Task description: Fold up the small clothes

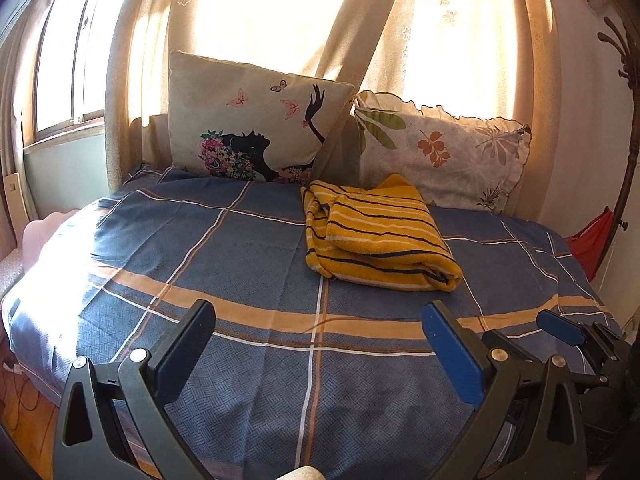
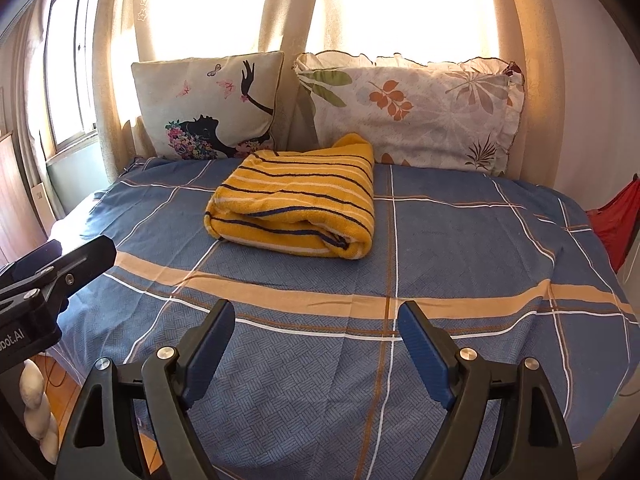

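Observation:
A yellow striped garment (image 1: 376, 236) lies folded in a thick bundle on the blue checked bedspread (image 1: 240, 248), near the pillows. It also shows in the right wrist view (image 2: 300, 208). My left gripper (image 1: 318, 316) is open and empty, held above the near part of the bed, well short of the garment. My right gripper (image 2: 316, 312) is open and empty too, also short of the garment. The right gripper's blue finger (image 1: 560, 326) shows at the right of the left wrist view. The left gripper's body (image 2: 52, 276) shows at the left of the right wrist view.
A pillow with a woman's silhouette (image 1: 252, 120) and a leaf-print pillow (image 1: 440, 152) lean against the curtained window (image 1: 440, 32) behind the garment. A red cloth (image 1: 592, 244) hangs off the bed's right side by a coat stand (image 1: 628, 120). The bedspread (image 2: 460, 240) stretches wide.

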A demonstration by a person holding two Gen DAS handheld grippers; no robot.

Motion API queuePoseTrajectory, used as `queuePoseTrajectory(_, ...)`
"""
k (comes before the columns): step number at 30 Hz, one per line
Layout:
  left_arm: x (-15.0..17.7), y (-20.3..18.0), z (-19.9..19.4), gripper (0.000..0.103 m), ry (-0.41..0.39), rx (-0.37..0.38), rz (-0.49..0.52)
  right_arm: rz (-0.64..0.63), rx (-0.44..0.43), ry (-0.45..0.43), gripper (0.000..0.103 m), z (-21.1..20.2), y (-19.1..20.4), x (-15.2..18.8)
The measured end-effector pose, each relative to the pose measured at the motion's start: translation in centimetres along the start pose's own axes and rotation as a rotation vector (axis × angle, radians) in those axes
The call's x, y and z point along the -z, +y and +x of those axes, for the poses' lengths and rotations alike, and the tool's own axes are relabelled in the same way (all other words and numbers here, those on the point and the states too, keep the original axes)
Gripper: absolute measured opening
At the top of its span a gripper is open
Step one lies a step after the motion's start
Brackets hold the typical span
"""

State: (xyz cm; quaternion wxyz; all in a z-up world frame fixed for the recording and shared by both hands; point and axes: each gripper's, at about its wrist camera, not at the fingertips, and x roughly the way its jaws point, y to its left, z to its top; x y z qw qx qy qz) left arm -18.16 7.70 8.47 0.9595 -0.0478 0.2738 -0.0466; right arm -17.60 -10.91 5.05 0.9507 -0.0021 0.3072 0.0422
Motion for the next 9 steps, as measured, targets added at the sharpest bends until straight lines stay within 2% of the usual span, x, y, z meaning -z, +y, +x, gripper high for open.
queuePoseTrajectory(3, 0.2, -0.3, 0.0, 0.103, 0.010, 0.002, 0.000, 0.003, 0.000, -0.016, 0.089, -0.5, -0.2, 0.1)
queuePoseTrajectory(9, 0.5, -0.7, 1.3, 0.103, 0.078, -0.011, 0.000, 0.033, -0.021, -0.007, 0.090, 0.3, -1.1, 0.0)
